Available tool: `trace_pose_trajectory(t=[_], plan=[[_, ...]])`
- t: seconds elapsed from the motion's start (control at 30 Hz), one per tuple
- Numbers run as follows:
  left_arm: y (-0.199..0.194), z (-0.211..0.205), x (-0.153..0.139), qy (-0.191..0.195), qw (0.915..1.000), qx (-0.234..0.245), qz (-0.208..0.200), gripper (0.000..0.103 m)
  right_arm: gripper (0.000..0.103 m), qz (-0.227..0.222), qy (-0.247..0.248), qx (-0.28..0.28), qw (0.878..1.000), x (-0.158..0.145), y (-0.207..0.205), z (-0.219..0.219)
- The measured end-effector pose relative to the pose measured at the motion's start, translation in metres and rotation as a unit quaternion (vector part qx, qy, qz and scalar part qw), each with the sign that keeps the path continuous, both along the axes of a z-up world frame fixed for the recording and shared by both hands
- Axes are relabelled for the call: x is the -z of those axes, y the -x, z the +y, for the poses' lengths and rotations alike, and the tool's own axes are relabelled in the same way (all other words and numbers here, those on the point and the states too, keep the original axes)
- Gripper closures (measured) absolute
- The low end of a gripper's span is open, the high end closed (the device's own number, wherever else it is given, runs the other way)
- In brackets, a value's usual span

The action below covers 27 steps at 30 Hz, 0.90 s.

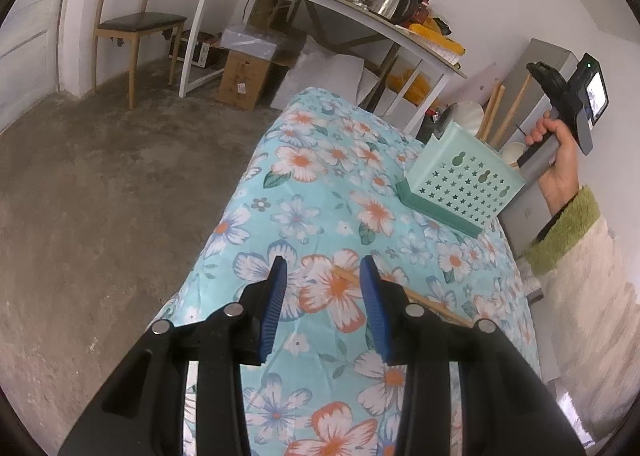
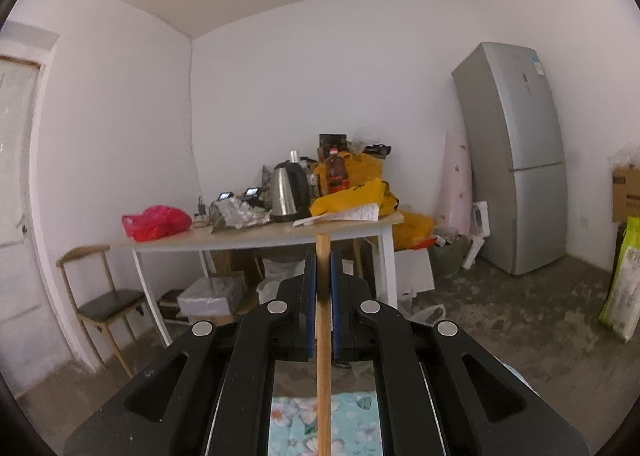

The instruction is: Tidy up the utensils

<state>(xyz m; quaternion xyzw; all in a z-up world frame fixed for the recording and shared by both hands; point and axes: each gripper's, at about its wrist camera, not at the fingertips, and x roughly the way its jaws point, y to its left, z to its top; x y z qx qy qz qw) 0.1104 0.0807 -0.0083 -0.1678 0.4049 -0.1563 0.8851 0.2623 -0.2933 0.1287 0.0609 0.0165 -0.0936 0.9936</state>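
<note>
Mint perforated utensil holder (image 1: 460, 179) on the floral-clothed worktop (image 1: 320, 183), holding wooden sticks and pale spoon-like pieces, hard to identify; left gripper (image 1: 324, 276) fingers partly apart over a chopstick (image 1: 424, 302), partly hidden; right gripper (image 2: 322, 268) fingers clamp a wooden chopstick (image 2: 323, 356), lower end cut off.

Upright wooden chopstick (image 2: 323, 320); mint perforated holder (image 1: 464, 179)
</note>
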Motion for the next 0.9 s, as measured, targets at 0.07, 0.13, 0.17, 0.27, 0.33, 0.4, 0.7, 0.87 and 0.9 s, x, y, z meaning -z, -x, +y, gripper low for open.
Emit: trace_pose_trajectory(t=[0.07, 0.13, 0.17, 0.27, 0.33, 0.4, 0.7, 0.87, 0.9], plan=[[0.0, -0.002, 0.0, 0.0, 1.0, 0.003, -0.001, 0.067, 0.098, 0.004, 0.006, -0.005, 1.0, 0.004, 0.007, 0.001], [-0.001, -0.003, 0.0, 0.002, 1.0, 0.007, -0.001, 0.067, 0.098, 0.009, 0.003, -0.012, 1.0, 0.008, 0.015, -0.001], [0.0, -0.004, 0.0, 0.003, 1.0, 0.008, -0.001, 0.067, 0.098, 0.01, 0.0, -0.015, 1.0, 0.009, 0.022, -0.002], [-0.002, -0.006, 0.002, 0.004, 0.9999, 0.012, -0.001, 0.067, 0.098, 0.01, -0.011, -0.032, 0.999, 0.01, 0.042, -0.004], [-0.004, -0.009, 0.003, 0.005, 0.9999, 0.015, 0.001, 0.067, 0.096, 0.006, -0.014, -0.045, 0.999, 0.009, 0.057, -0.005], [-0.005, -0.011, 0.003, 0.005, 0.9998, 0.018, 0.001, 0.067, 0.095, 0.002, -0.017, -0.056, 0.998, 0.008, 0.073, -0.006], [-0.01, -0.027, 0.005, 0.0, 0.9992, 0.04, -0.002, 0.067, 0.082, 0.019, -0.048, -0.107, 0.993, 0.007, 0.152, -0.022], [-0.014, -0.038, 0.011, 0.007, 0.9982, 0.059, 0.005, 0.067, 0.079, 0.116, -0.106, -0.123, 0.98, 0.043, 0.176, -0.031], [-0.015, -0.041, 0.013, 0.006, 0.9979, 0.065, 0.006, 0.067, 0.079, 0.14, -0.114, -0.123, 0.976, 0.054, 0.179, -0.031]])
